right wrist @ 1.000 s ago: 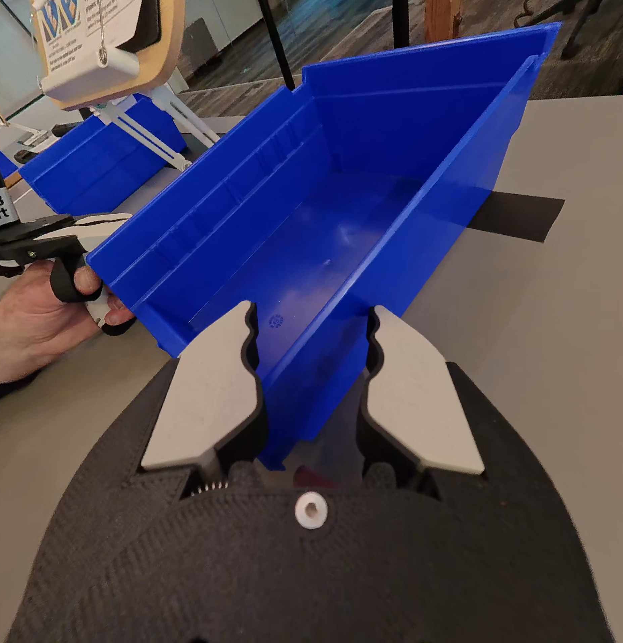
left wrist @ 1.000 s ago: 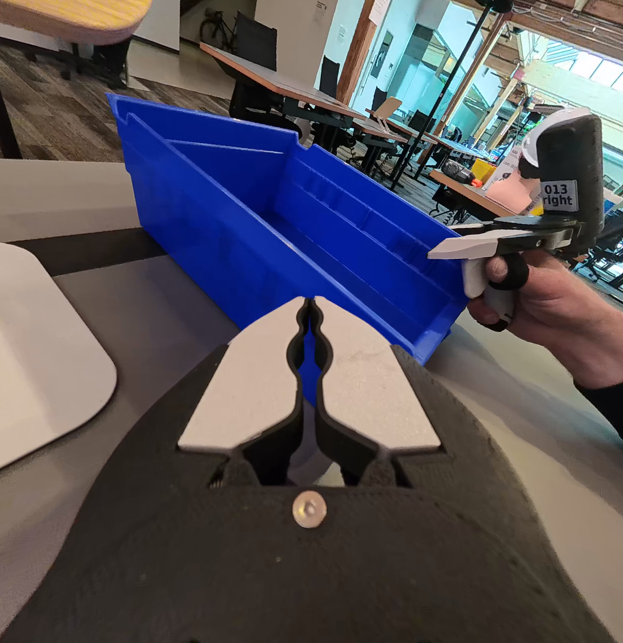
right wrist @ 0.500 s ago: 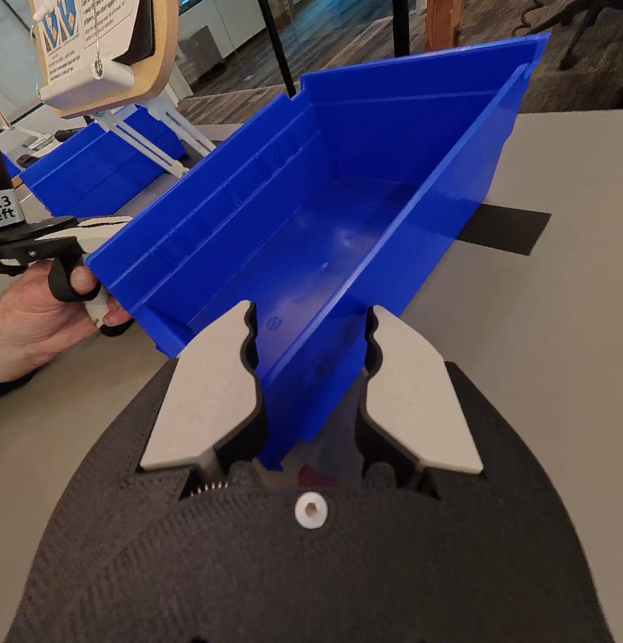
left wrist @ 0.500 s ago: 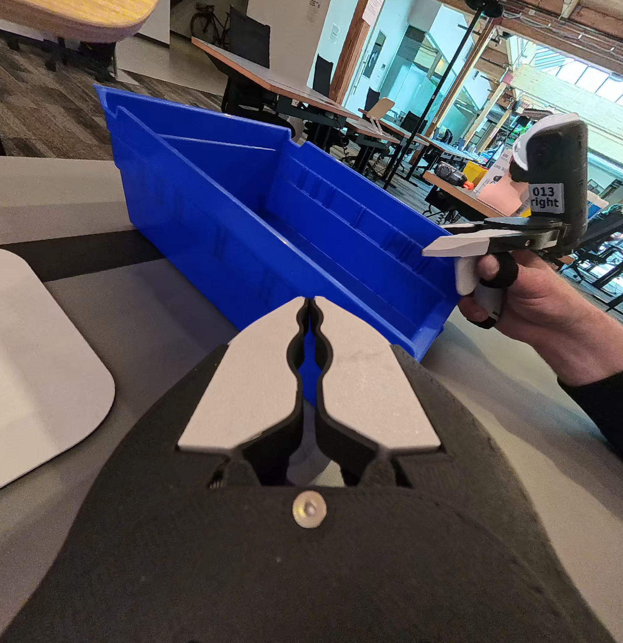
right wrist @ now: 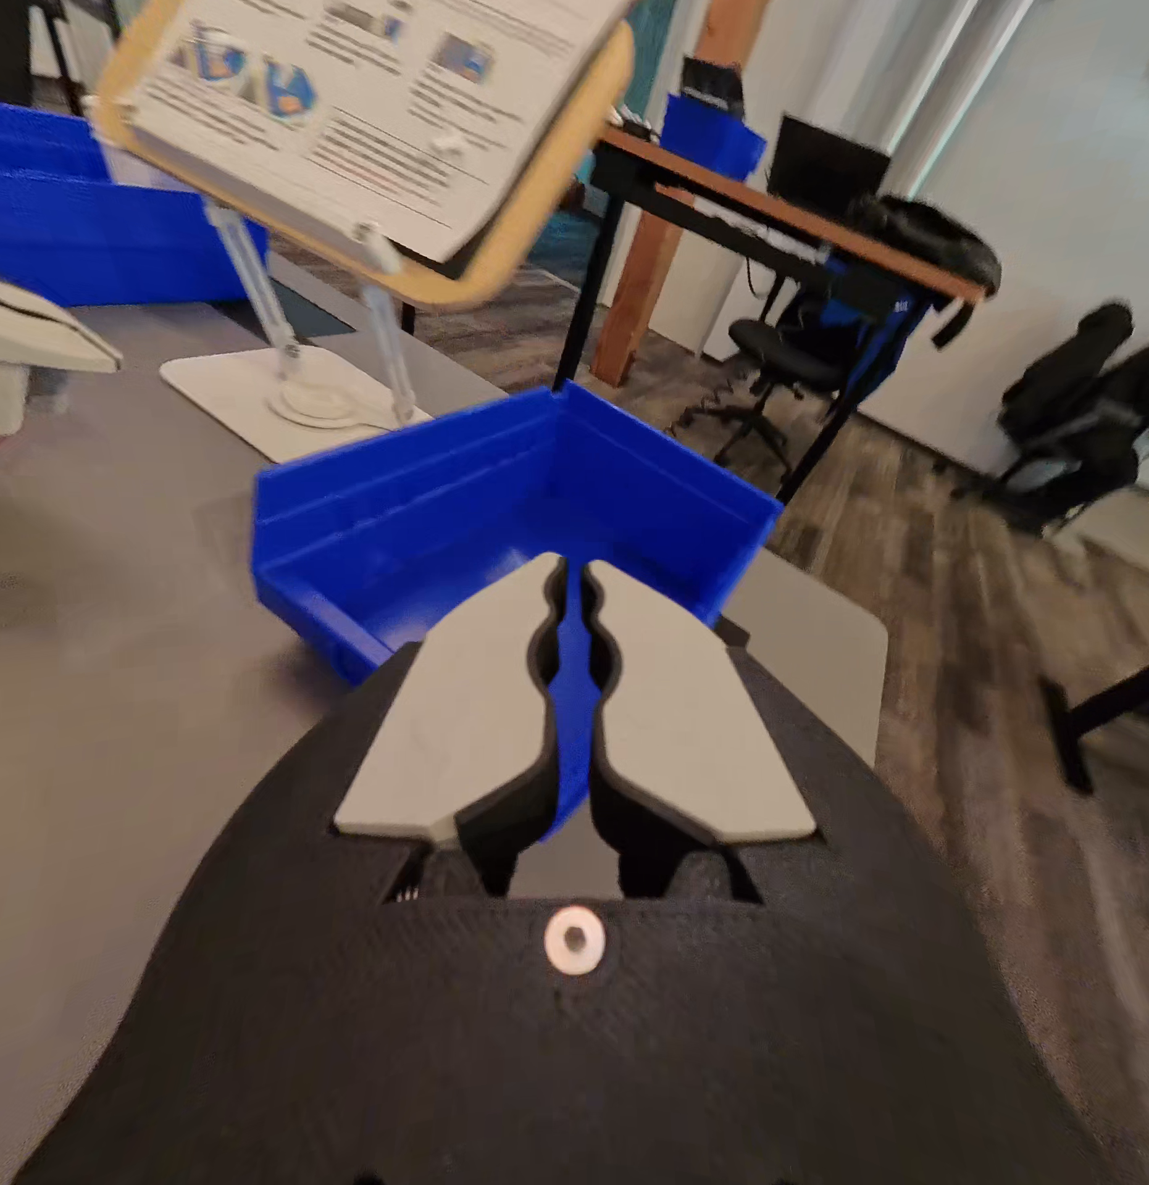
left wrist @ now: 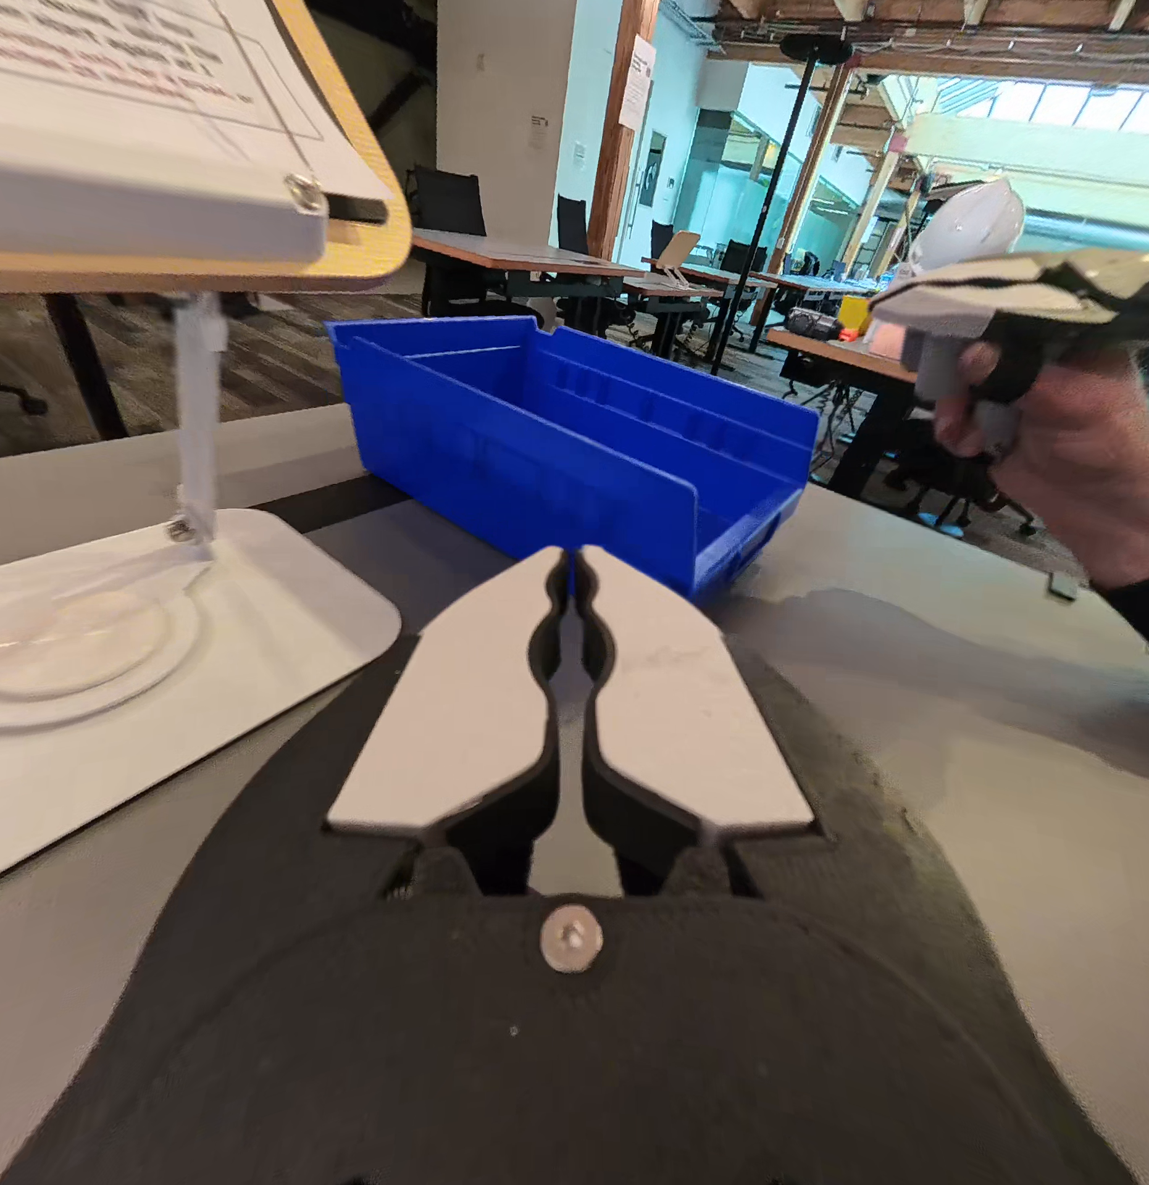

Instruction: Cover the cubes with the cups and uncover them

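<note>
Nearest to me in the left wrist view, my left gripper [left wrist: 571,567] fills the lower centre of the frame with its jaws pressed together on nothing, only a thin slit between the tips. In the right wrist view my right gripper [right wrist: 575,567] sits in the same spot, also closed and empty.

Just beyond both sets of tips, mid-frame, stands the blue bin [left wrist: 514,462] on the grey table [left wrist: 943,673]. From the right side I look down into it, and the part of its floor [right wrist: 494,577] that I can see is bare. My own fingers hide the near corner and the picture is smeared by motion, so I cannot swear that nothing lies there. To the left of the bin is the white base [left wrist: 174,635] of a document stand, whose board [left wrist: 174,147] reaches into the upper left. At the right edge of the left view a hand [left wrist: 1072,462] carries my right gripper above the table.

Neither cups nor cubes appear in either view. I judge that no covering is in hand here: this is either the very start or the very end. If it is the start, my next move calls for finding a cup, opening one pair of jaws wide enough for its wall, and approaching it level.
</note>
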`<state>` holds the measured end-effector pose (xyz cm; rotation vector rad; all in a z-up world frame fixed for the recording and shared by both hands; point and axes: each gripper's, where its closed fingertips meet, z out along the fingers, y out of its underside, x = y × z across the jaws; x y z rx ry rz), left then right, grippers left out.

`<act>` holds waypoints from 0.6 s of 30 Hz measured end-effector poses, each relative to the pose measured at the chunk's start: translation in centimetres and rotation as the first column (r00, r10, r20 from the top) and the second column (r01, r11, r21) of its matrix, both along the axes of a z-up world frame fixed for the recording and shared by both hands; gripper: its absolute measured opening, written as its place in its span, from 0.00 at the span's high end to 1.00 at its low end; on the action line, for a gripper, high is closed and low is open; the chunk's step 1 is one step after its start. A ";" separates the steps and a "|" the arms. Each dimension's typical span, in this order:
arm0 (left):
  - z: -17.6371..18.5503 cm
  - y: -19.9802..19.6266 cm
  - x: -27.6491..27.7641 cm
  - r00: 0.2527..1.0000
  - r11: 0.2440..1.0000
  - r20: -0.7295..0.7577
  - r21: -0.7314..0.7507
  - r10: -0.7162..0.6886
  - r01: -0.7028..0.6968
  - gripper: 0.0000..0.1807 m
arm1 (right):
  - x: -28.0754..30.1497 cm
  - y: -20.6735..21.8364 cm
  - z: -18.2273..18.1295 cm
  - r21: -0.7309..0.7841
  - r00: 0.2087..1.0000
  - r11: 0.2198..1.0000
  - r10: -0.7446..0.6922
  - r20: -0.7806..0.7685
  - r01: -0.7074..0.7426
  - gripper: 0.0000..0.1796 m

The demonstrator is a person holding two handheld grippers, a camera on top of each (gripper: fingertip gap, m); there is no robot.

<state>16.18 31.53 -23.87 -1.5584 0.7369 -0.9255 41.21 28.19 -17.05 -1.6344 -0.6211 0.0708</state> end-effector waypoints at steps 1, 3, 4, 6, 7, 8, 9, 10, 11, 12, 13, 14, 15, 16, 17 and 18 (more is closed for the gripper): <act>0.0 -0.3 -1.2 1.000 1.000 -0.008 0.012 0.010 -0.010 1.00 | -1.8 -0.7 0.3 0.019 1.000 0.999 0.028 0.014 -0.029 1.00; -0.2 -0.8 -3.5 0.999 0.999 -0.035 0.028 0.032 -0.031 1.00 | -6.1 -1.6 0.1 0.006 0.993 0.994 0.114 -0.026 -0.113 1.00; -0.2 -1.0 -4.6 0.998 0.999 -0.045 0.033 0.044 -0.043 1.00 | -8.7 -2.0 -0.4 -0.003 0.984 0.985 0.170 -0.054 -0.171 1.00; -0.3 -1.3 -6.9 0.996 0.997 -0.060 0.042 0.073 -0.070 1.00 | -14.1 -2.5 -2.1 -0.040 0.958 0.959 0.277 -0.074 -0.280 1.00; -0.4 -1.5 -7.9 0.994 0.995 -0.071 0.051 0.086 -0.083 1.00 | -17.0 -2.7 -3.1 -0.060 0.942 0.942 0.325 -0.086 -0.330 1.00; -0.3 -1.6 -8.9 0.993 0.994 -0.075 0.062 0.094 -0.090 1.00 | -19.8 -3.0 -4.1 -0.082 0.920 0.920 0.374 -0.115 -0.384 1.00; -0.1 -1.7 -9.8 0.992 0.993 -0.080 0.078 0.099 -0.093 1.00 | -22.7 -3.2 -5.2 -0.111 0.894 0.891 0.423 -0.146 -0.440 1.00; 0.1 -1.8 -10.7 0.990 0.990 -0.091 0.105 0.104 -0.095 1.00 | -25.5 -3.3 -6.5 -0.142 0.872 0.864 0.463 -0.159 -0.484 1.00; 0.2 -1.9 -11.6 0.987 0.986 -0.114 0.134 0.115 -0.099 1.00 | -28.0 -3.3 -7.7 -0.167 0.857 0.842 0.493 -0.153 -0.514 1.00; 0.1 -1.7 -12.5 0.980 0.980 -0.145 0.163 0.139 -0.115 1.00 | -30.2 -3.1 -8.6 -0.179 0.842 0.823 0.518 -0.152 -0.539 1.00; 0.0 -1.6 -13.3 0.971 0.973 -0.176 0.193 0.165 -0.130 1.00 | -32.3 -2.8 -9.2 -0.188 0.825 0.804 0.537 -0.175 -0.564 1.00; -0.2 -1.5 -14.0 0.962 0.964 -0.199 0.221 0.190 -0.145 1.00 | -34.3 -2.3 -9.6 -0.203 0.807 0.783 0.551 -0.214 -0.588 1.00; -0.4 -1.3 -14.6 0.956 0.959 -0.206 0.235 0.209 -0.159 1.00 | -36.0 -1.6 -9.9 -0.216 0.795 0.768 0.557 -0.242 -0.603 1.00; -0.4 -0.9 -15.0 0.956 0.959 -0.193 0.220 0.220 -0.176 1.00 | -37.5 -0.6 -9.9 -0.218 0.795 0.767 0.555 -0.245 -0.603 1.00; -0.2 -0.7 -15.1 0.963 0.966 -0.168 0.186 0.212 -0.180 1.00 | -38.7 0.4 -9.5 -0.193 0.796 0.777 0.554 -0.245 -0.600 1.00; -0.2 -0.6 -15.2 0.967 0.970 -0.152 0.164 0.206 -0.180 1.00 | -39.9 1.5 -9.2 -0.176 0.797 0.783 0.550 -0.251 -0.596 1.00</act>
